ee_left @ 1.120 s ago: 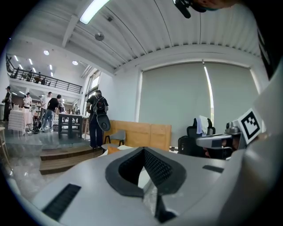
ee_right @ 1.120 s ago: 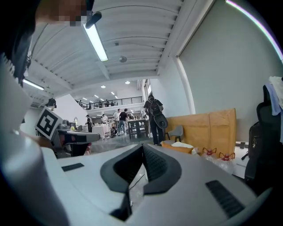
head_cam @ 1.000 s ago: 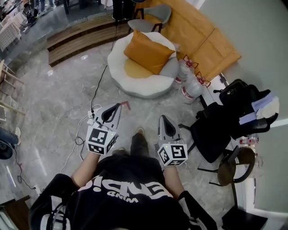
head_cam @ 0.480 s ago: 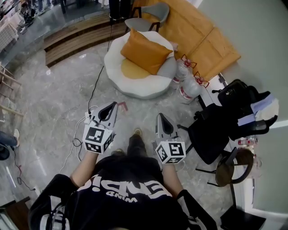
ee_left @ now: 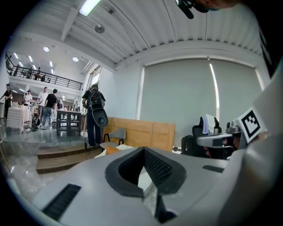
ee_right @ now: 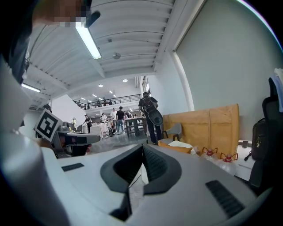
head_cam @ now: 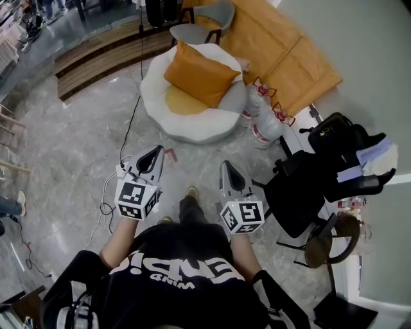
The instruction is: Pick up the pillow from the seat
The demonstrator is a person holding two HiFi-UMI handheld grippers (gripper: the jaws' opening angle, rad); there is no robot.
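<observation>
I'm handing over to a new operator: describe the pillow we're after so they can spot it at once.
Ahead on the marble floor, before the wooden panels, sits a round white seat. The pillow is the plump orange square propped tilted on it, unlike the flat yellow pad under it and the grey cushion beside it.

Big open office hall or lobby, not a home. Polished marble floor point(head_cam: 77, 148), low wooden steps point(head_cam: 96, 54) up to a raised area with tables point(ee_left: 68, 120) and people point(ee_left: 48, 103) standing around, and a mezzanine railing point(ee_left: 44, 79) with more people above. Ribbed ceiling point(ee_left: 146, 22) with strip lights point(ee_right: 90, 42), tall window behind a roller blind point(ee_left: 194, 101). Lounge corner: round white seat point(head_cam: 192, 125) with orange pillow point(head_cam: 200, 74), grey chair point(head_cam: 205, 19), wooden panel point(head_cam: 276, 51). Office chair point(head_cam: 292, 193) draped with black bags point(head_cam: 334, 138); water bottles point(head_cam: 264, 128) and a cable point(head_cam: 130, 119) on the floor.
</observation>
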